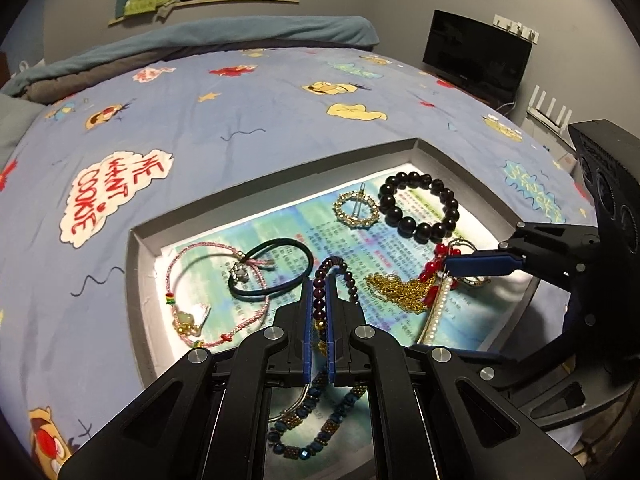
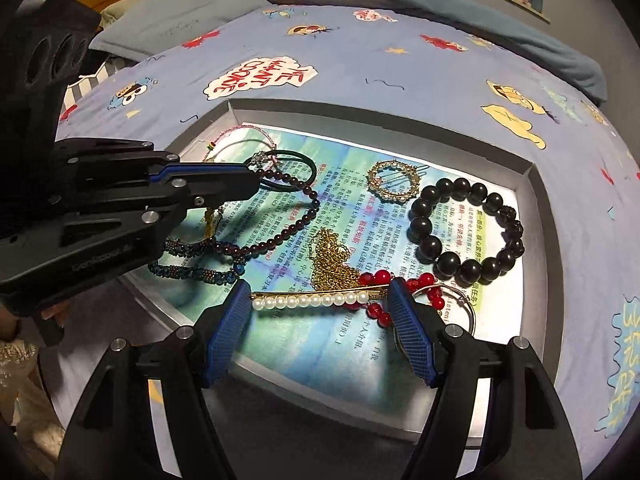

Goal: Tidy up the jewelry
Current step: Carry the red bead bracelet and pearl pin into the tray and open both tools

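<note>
A grey tray (image 1: 138, 264) (image 2: 532, 188) lined with printed paper lies on the bed and holds jewelry. My left gripper (image 1: 319, 286) (image 2: 256, 182) is shut on a dark garnet bead strand (image 1: 344, 270) (image 2: 296, 220), whose loop trails over the paper. My right gripper (image 2: 318, 292) (image 1: 446, 264) is wide open, its blue pads at either end of a gold pearl hair clip (image 2: 312, 300) (image 1: 438, 312). The clip lies across a gold chain (image 2: 332, 264) (image 1: 396, 292) and red beads (image 2: 424, 284) (image 1: 434, 268).
Also in the tray: a black bead bracelet (image 2: 468, 232) (image 1: 420, 208), gold round brooch (image 2: 394, 182) (image 1: 356, 208), black hair tie (image 1: 272, 268), pink cord bracelet (image 1: 216, 292), blue beaded bracelet (image 1: 316, 428) (image 2: 192, 268), silver hoop (image 2: 460, 308). A patterned blue bedsheet (image 1: 200, 140) surrounds it.
</note>
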`<state>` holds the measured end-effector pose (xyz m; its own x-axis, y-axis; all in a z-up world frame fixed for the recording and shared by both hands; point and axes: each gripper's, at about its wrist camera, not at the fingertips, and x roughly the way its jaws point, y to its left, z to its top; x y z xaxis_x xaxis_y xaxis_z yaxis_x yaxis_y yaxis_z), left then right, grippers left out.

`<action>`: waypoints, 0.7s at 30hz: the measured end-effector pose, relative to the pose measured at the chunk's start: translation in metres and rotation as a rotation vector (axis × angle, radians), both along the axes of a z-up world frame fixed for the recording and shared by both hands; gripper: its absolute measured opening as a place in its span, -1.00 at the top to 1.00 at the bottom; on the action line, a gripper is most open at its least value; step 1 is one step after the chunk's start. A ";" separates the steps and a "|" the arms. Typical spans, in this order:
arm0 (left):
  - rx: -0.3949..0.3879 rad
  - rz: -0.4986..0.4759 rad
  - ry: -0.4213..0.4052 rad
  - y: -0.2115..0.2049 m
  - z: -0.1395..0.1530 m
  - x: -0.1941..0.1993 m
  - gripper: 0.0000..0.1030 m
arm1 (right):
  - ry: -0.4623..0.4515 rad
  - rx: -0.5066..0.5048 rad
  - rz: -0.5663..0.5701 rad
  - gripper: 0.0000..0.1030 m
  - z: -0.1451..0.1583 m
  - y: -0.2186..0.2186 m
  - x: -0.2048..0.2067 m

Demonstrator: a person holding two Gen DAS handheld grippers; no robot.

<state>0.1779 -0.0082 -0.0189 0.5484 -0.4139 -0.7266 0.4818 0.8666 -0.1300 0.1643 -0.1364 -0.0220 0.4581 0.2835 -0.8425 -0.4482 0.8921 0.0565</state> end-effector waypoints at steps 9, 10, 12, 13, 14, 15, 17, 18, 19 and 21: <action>-0.023 0.013 0.025 0.005 -0.001 0.000 0.68 | -0.002 0.021 -0.003 -0.37 0.003 -0.001 -0.003; -0.026 0.017 0.021 0.006 0.002 -0.002 0.66 | -0.006 0.022 0.000 -0.37 0.006 -0.001 -0.006; -0.034 0.022 0.017 0.008 0.007 -0.007 0.61 | -0.021 0.024 0.000 -0.38 0.010 -0.004 -0.013; -0.040 0.022 0.014 0.010 0.011 -0.010 0.53 | -0.026 0.024 -0.002 -0.39 0.012 -0.005 -0.015; -0.041 0.024 0.010 0.011 0.013 -0.012 0.51 | -0.032 0.030 -0.006 -0.41 0.015 -0.008 -0.018; -0.042 0.027 0.001 0.013 0.017 -0.017 0.46 | -0.035 0.036 -0.010 -0.48 0.017 -0.010 -0.021; -0.048 0.031 -0.012 0.016 0.023 -0.026 0.30 | -0.044 0.051 -0.017 -0.50 0.022 -0.017 -0.030; -0.051 0.038 -0.017 0.019 0.026 -0.032 0.16 | -0.048 0.053 -0.019 -0.51 0.024 -0.020 -0.033; -0.050 0.043 -0.020 0.020 0.028 -0.036 0.10 | -0.056 0.052 -0.025 -0.54 0.027 -0.024 -0.038; -0.038 0.061 -0.035 0.025 0.033 -0.049 -0.07 | -0.075 0.050 -0.036 -0.61 0.032 -0.032 -0.048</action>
<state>0.1292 0.0167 0.0137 0.5985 -0.4062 -0.6905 0.4331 0.8892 -0.1476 0.1167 -0.1686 0.0105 0.5299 0.3064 -0.7908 -0.4209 0.9045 0.0684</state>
